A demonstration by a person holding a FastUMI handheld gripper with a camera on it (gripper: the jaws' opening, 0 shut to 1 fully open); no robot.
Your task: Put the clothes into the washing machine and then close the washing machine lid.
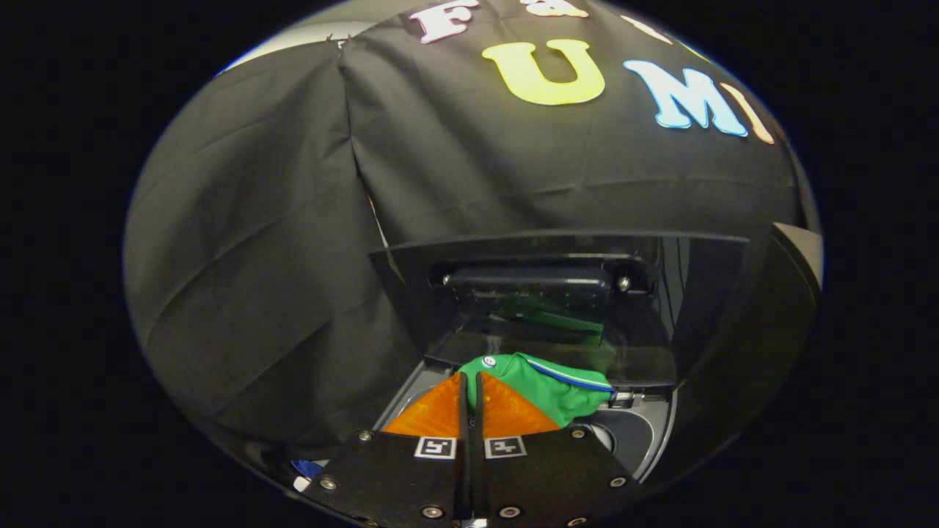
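gripper fingers pinched tight on the green shirt | shirt hanging over the open washing machine tub so it can just drop in | lid propped upright behind, not shut yet

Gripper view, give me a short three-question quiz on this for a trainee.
1. True or false: the washing machine lid stands open.
2. What does the tool hold? A) green garment B) white towel C) nothing
3. Fill in: the garment hangs over the machine's ____.

Key: 1 true. 2 A, the orange fingers are closed together with green cloth pinched at their tips. 3 opening.
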